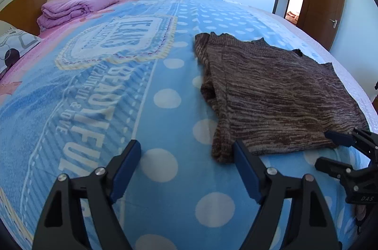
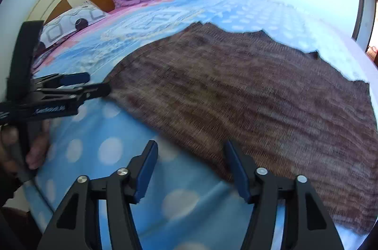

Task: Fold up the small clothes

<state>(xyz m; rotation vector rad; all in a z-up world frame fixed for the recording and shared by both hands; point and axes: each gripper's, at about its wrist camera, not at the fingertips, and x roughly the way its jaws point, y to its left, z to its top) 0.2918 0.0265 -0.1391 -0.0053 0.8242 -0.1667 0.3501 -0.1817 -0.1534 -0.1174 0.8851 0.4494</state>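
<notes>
Lying flat, sweater [image 1: 271,94], hem nearest camera

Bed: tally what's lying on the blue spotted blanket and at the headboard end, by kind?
Brown knit garment: 1
Folded pink quilt: 1
Patterned pillow: 1
Total: 3

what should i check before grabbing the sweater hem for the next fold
1. Left gripper open: ok, nothing between the pads.
2. Right gripper open: ok, empty.
3. Brown knit sweater lying flat on the blue blanket: ok, its left side already folded over.
4. Near hem within reach: ok, beside both grippers.
5. Pads touching the hem: cannot tell.
6. Pink folded quilt clear of the sweater: ok.
</notes>
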